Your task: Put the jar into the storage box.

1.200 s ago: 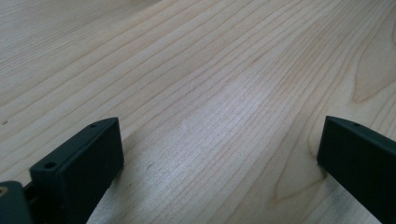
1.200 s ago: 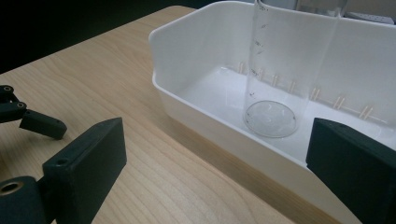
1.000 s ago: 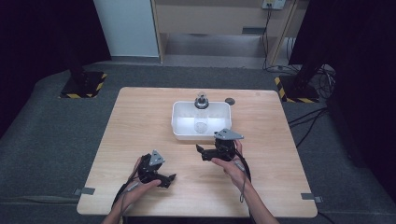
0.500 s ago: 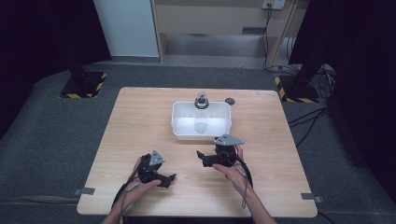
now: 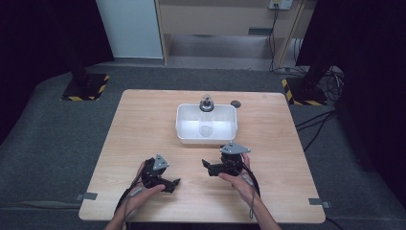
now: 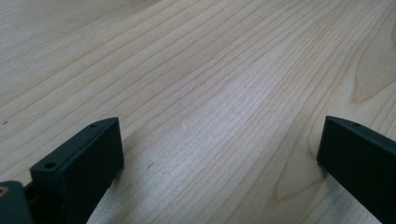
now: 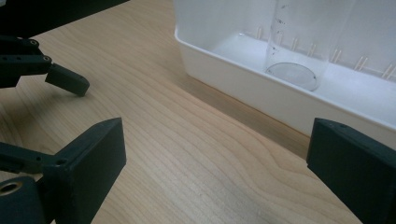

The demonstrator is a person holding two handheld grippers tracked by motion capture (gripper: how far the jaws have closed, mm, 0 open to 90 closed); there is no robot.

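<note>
Both tongs sit low over the near part of the pale wooden table [image 5: 143, 124], each held in one of the person's hands. Left tongs [image 5: 173, 182]: jaws spread wide in the left gripper view, bare wood grain between them, nothing gripped; they lie close to the table surface near the front edge, left of centre. Right tongs [image 5: 207, 165]: jaws likewise spread wide in the right gripper view, nothing between them but table; they are a little farther in than the left pair and point toward the left side. Left tongs' black jaw tip also appears at the upper left of the right gripper view, resting close to the wood, apart from the right pair.

Beyond the right tongs, near the table's middle, stands a white rectangular plastic tub [image 5: 182, 125], apart from both tongs. Inside it stands a clear cylindrical glass or plastic beaker [image 7: 293, 46] with faint graduation marks on its wall, upright on the tub floor. At the tub's far rim is a small round glass-and-metal object [image 5: 206, 103]; whether it touches the rim cannot be told. Just right of that, on the table, lies a small dark round disc [image 5: 235, 103].

Past the table, grey carpeted floor [image 5: 57, 139] and two stand bases with yellow-black hazard stripes [image 5: 86, 88].
</note>
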